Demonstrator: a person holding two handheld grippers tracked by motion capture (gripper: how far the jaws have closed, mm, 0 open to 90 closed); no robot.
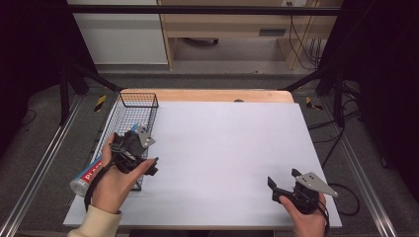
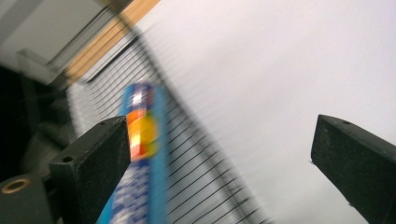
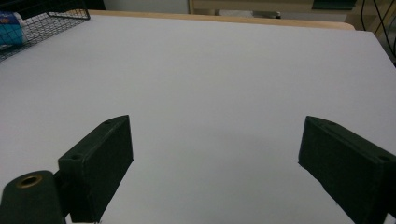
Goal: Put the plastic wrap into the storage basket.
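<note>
A: Nearest the camera, at the bottom of the high view, are the person's two hands. The left gripper [image 1: 132,148] sits at lower left over the wire basket [image 1: 148,100]; the right gripper [image 1: 286,183] rests at lower right on the white table [image 1: 222,143].

B: Jaws?

A: Both spread wide, nothing between them. In the left gripper view the tube [image 2: 140,154] runs up the lower left of the frame just beside one jaw, with the pads clear of it.

B: So where's the tube lying?

A: Along the basket, slanted, its capped end [image 1: 79,186] poking past the near corner at the lower left of the high view.

B: Risk?

A: I'd judge the overhang. The left hand is close above, and a brush from a jaw or the trailing cable could tip the tube out or drag the light basket toward the table edge.
</note>
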